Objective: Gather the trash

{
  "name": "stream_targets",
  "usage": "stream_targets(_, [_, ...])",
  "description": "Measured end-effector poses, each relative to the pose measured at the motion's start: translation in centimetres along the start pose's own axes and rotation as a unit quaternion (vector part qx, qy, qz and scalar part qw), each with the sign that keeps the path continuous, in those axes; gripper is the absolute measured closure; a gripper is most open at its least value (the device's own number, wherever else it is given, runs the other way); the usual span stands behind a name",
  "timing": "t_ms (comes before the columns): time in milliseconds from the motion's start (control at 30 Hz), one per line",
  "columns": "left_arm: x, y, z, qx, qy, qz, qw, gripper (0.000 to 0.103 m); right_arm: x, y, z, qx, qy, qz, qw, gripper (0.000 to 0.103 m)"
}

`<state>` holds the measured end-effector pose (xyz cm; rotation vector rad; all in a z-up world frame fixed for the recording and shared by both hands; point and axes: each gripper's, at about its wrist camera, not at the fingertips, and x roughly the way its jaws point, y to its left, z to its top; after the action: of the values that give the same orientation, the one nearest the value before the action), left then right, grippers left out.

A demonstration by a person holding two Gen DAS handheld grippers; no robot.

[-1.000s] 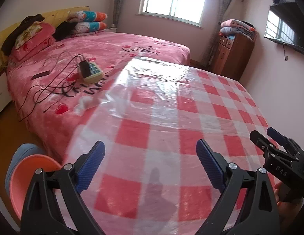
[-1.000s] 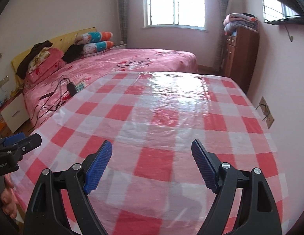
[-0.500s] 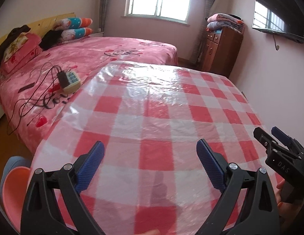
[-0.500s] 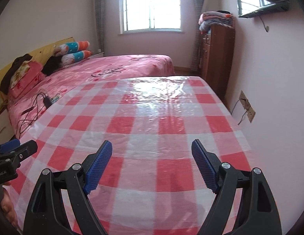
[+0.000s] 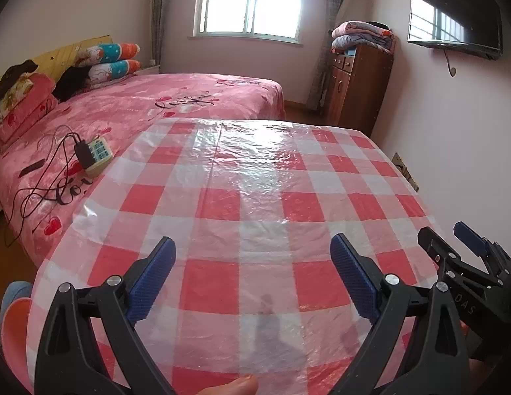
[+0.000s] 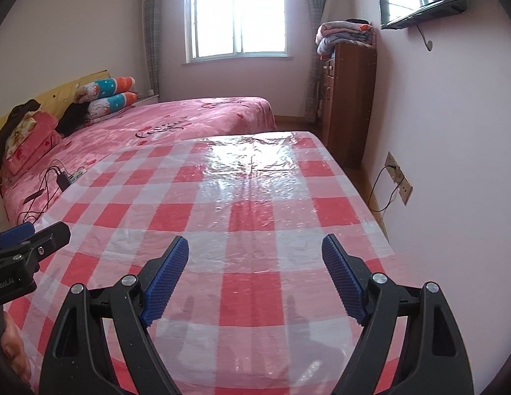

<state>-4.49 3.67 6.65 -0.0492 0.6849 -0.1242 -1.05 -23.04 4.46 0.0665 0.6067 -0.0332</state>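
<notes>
A table (image 5: 255,197) covered with a red-and-white checked plastic cloth fills both views. No trash shows on it. My left gripper (image 5: 252,247) hovers open over the near edge of the table, nothing between its blue pads. My right gripper (image 6: 255,247) is open too, over the near right part of the table (image 6: 255,204), empty. Each gripper shows in the other's view: the right gripper (image 5: 453,250) at the lower right edge, the left gripper (image 6: 31,233) at the left edge.
A bed (image 5: 150,112) with pink bedding lies left of the table, with a power strip (image 5: 97,154) and black cables on it. A wooden cabinet (image 6: 347,98) with folded blankets stands at the far right wall. A wall socket (image 6: 398,177) sits low on the right wall. An orange stool (image 5: 12,322) shows lower left.
Both views have swung to the right: the bed and power strip have slid left and the table now fills the middle. Both grippers stay open and empty.
</notes>
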Motion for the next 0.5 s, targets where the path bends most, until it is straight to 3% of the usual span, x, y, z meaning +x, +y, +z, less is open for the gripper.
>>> stream_targets(500, [-0.2,-1.7,0.3,0.011,-0.003,0.005,0.9999,0.008,-0.2,-1.4,0.0,0.007,-0.002,-0.011,1.000,0.020])
